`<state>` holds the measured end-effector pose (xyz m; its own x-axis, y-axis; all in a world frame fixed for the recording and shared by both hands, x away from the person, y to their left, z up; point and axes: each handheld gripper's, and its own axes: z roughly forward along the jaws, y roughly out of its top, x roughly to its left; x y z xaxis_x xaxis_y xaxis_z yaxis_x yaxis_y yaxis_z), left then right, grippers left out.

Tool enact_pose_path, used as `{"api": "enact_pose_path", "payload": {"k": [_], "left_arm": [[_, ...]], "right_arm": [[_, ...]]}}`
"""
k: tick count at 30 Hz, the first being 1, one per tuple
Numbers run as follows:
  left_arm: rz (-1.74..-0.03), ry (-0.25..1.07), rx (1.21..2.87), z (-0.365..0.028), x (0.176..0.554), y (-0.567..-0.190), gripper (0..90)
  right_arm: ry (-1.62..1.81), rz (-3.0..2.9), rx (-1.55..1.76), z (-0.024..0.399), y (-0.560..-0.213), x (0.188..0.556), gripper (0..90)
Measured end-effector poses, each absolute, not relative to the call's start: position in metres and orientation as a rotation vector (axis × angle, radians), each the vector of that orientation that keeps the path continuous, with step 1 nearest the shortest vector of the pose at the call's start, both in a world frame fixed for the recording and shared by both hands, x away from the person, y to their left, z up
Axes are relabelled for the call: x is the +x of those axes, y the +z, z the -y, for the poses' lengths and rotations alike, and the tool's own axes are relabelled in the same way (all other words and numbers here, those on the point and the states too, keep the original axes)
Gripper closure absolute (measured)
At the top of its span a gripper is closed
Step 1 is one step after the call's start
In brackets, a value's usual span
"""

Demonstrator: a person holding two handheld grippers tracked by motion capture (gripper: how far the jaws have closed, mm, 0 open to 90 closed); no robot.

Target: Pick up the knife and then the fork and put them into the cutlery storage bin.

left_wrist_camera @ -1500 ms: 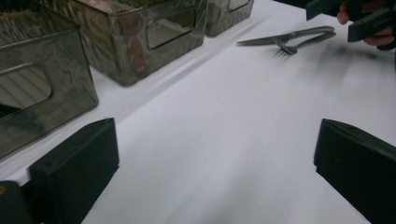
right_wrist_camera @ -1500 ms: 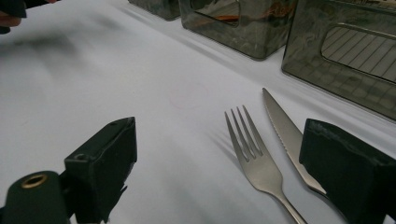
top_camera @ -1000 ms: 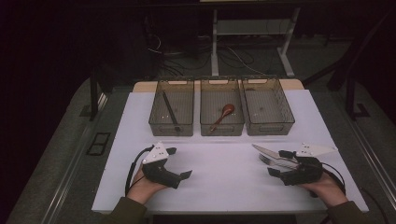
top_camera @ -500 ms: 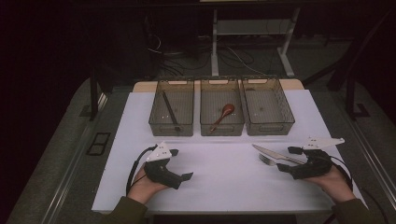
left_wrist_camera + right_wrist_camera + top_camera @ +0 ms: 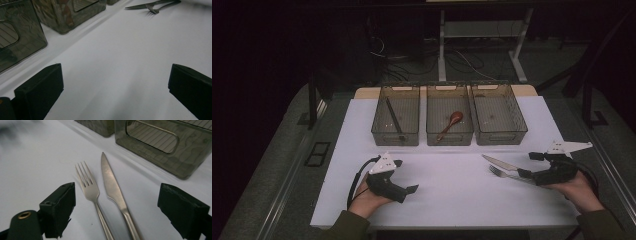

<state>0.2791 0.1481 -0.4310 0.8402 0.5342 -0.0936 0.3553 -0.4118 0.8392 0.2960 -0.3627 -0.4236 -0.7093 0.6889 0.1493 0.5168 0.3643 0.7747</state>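
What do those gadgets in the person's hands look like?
Each hand holds a black gripper: the left gripper and the right gripper. Both have blocky black jaws, a pale three-cornered plate on top and a trailing black cable. The sleeves look dark olive.

Three bins stand side by side at the rear of the counter (image 5: 452, 200): left bin (image 5: 395, 121), middle bin (image 5: 449, 120), right bin (image 5: 498, 119). A spoon (image 5: 450, 124) lies in the middle bin. Fork (image 5: 507, 174) and knife (image 5: 500, 163) lie side by side before the right bin, knife nearer it.
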Motion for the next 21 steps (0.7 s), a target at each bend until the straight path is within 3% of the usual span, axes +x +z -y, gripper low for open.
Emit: {"api": "enact_pose_path", "payload": {"k": [14,21], "left_arm": [[-0.658,0.227,2.042,-0.148,0.280,-0.431,0.0],[-0.658,0.225,2.046,-0.148,0.280,-0.431,0.0]], "right_arm": [[1.056,-2.539,1.046,0.364,-0.417,0.314,15.0],[0.894,-2.629,0.985,0.355,-0.410,0.323,22.9]]}}
